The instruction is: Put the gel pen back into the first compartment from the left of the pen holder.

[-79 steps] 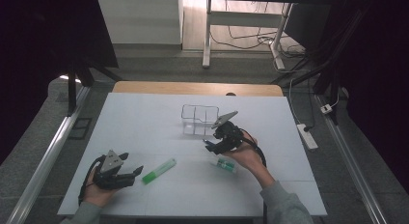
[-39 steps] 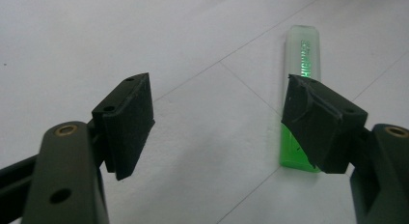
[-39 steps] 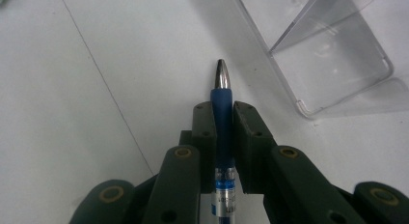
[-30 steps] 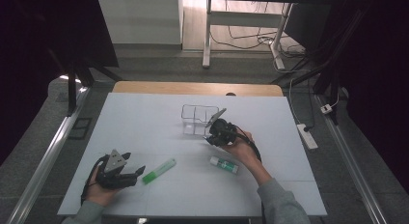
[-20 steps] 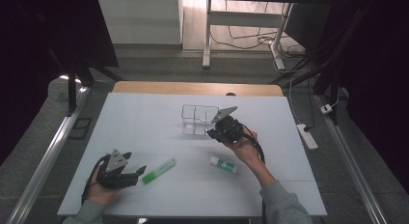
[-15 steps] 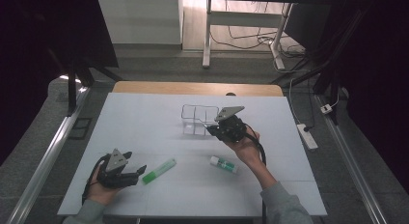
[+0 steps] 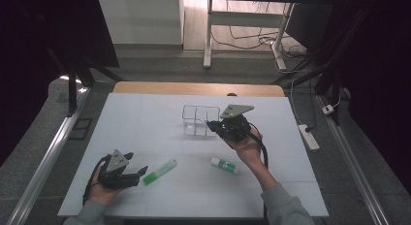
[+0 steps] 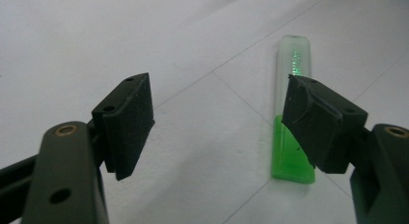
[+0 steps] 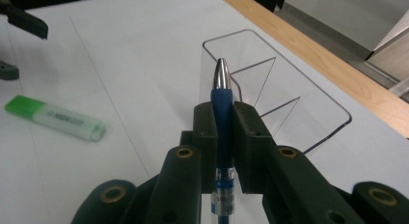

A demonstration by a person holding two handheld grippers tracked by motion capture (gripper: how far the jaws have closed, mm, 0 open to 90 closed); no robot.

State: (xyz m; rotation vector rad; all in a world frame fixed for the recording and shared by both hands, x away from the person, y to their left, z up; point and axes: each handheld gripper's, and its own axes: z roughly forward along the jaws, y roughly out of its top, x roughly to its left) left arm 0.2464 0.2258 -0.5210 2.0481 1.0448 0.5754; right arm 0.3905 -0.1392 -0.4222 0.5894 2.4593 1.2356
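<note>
The right gripper point(image 9: 223, 132) is clasping a blue, silver-tipped pen point(image 9: 222, 93) beside a clear plastic organizer point(image 9: 284, 96); the left gripper point(image 8: 217, 122) is resting released.

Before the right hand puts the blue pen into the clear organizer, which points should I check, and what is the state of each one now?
1. Right gripper holds the blue pen firmly between its fingers: ok.
2. Pen tip is over a compartment of the clear organizer: not ok, it is beside the near wall.
3. Compartments are free: ok.
4. Organizer stands upright: ok.
5. Left gripper is open, beside the green highlighter, far from the path: ok.
</note>
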